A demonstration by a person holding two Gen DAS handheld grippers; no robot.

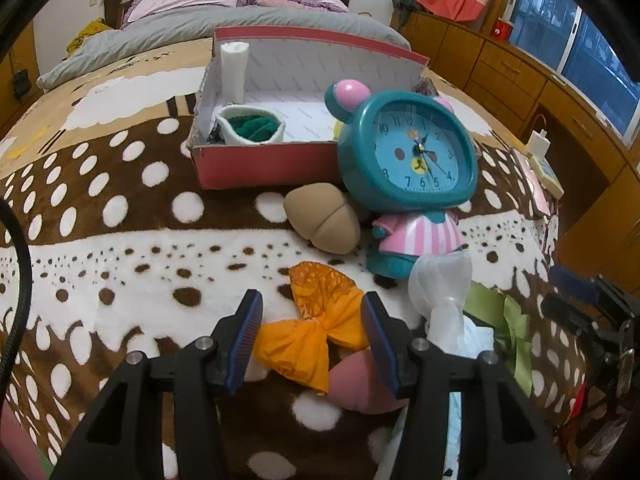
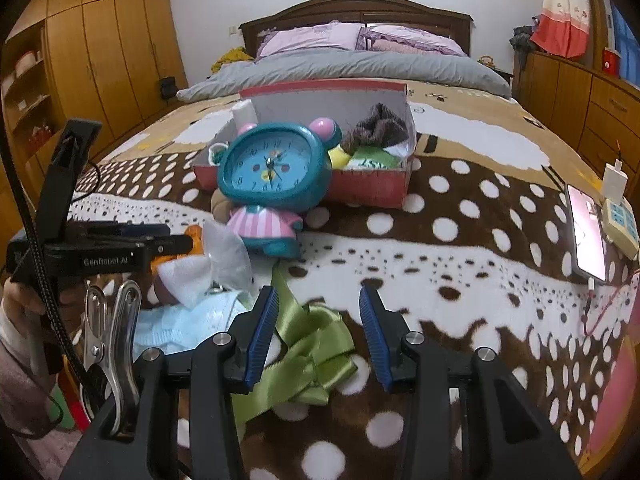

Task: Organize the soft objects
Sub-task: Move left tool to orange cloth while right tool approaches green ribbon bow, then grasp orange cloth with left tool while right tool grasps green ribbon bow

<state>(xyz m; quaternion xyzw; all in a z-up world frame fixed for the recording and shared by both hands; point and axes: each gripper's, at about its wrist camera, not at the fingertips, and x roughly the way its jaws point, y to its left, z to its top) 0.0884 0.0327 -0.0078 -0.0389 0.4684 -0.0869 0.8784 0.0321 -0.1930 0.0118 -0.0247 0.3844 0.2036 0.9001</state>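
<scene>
Two grippers sit low over the spotted blanket on the bed, and you hold both with jaws spread, gripping nothing. Your left gripper frames the orange crepe bow, which lies on the blanket between its blue pads, not pinched. Just beside it lie a pink soft piece, a white gauzy bow and a tan bun-shaped cushion. Your right gripper hovers over the green ribbon bow, which lies nearer its left pad. A pale blue cloth lies to the left of it. The teal bear clock stands in front of the red box, which holds rolled socks and a brown knit.
</scene>
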